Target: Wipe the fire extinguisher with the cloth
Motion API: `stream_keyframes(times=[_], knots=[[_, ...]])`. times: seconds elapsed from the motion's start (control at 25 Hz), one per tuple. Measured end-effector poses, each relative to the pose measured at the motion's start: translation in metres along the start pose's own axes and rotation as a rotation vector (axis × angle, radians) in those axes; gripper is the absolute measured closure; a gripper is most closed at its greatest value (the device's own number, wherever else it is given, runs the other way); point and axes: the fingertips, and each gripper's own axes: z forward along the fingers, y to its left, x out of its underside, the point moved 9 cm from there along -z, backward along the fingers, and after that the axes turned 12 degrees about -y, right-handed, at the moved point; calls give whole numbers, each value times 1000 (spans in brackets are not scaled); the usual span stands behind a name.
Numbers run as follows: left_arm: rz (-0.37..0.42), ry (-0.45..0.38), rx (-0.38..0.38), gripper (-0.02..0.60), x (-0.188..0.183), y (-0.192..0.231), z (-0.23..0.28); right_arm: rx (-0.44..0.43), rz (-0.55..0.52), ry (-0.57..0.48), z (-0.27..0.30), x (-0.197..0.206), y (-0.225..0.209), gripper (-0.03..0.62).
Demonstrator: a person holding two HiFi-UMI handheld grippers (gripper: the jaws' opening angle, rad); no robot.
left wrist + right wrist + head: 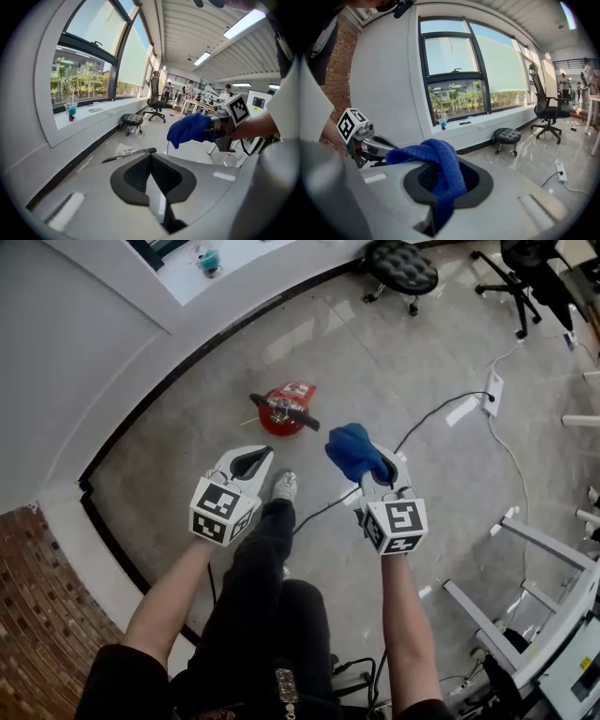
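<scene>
Grey tiled floor (422,362) carries the red fire extinguisher (284,411), standing near its curved wall edge, ahead of both grippers. The right gripper (375,474) is clamped on the blue cloth (354,451), which is bunched forward, seemingly ready for wiping. The left gripper (248,463) has its jaws together and empty, probably free to steady the cylinder.

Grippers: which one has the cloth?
The right gripper: its jaws are shut on the blue cloth. The left gripper holds nothing, and its jaws are together.
</scene>
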Motion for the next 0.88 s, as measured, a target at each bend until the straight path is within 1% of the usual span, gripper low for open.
stream_keyframes(times=[0.12,0.28,0.4,0.52,0.6,0.76,0.88], knots=[[-75,37,-54,575,-15,16,28,-38,-10,72,37,-4,-17,568],[-107,72,-114,575,-35,32,70,-88,-4,138,82,-15,-47,568],[-120,100,-162,575,-42,24,101,-189,6,172,106,-23,-76,568],[-117,135,-217,575,-55,10,131,-306,7,175,127,-35,-108,568],[-143,144,-284,575,-68,0,150,-380,-5,183,138,-48,-131,568],[-270,116,-479,575,-89,-21,177,-531,-57,200,148,-76,-169,566],[-316,86,-577,575,-100,-26,185,-616,-85,203,161,-85,-186,568]])
